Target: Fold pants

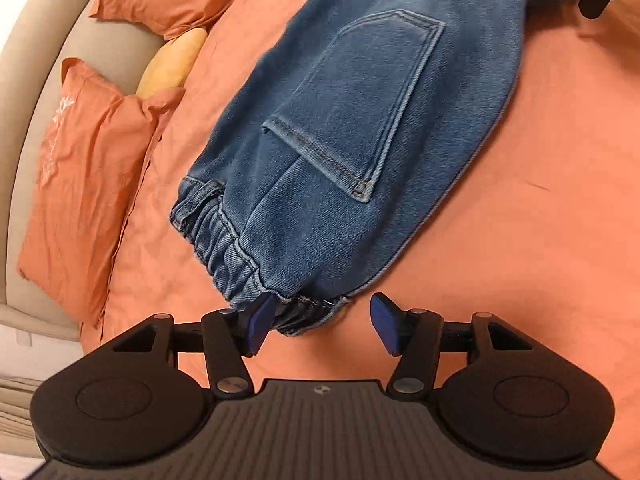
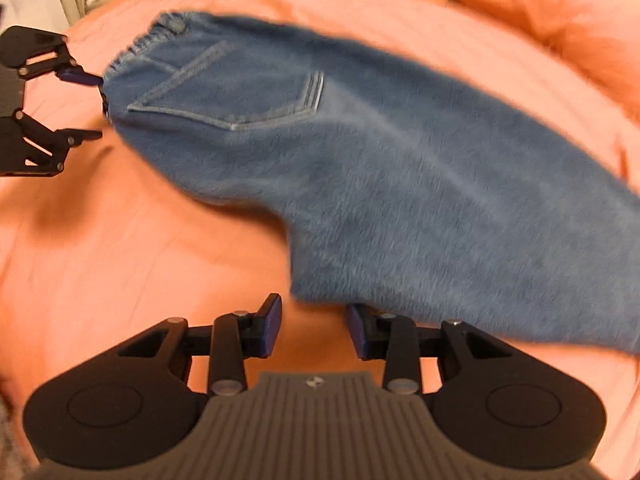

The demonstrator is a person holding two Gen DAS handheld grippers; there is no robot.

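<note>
Straddling waistband [image 1: 240, 256] of pants [image 1: 360, 120], left gripper [image 1: 320, 326] open, right gripper [image 2: 314, 330] open, empty; single-layer pinch risks skewed fold.

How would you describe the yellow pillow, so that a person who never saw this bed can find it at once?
Start from the bed's orange sheet and go to the beige headboard. Two orange pillows lie along it, and the yellow pillow sits wedged between them. It is the only yellow thing there, and it is plain, while the orange pillows carry a pale printed pattern.
</note>
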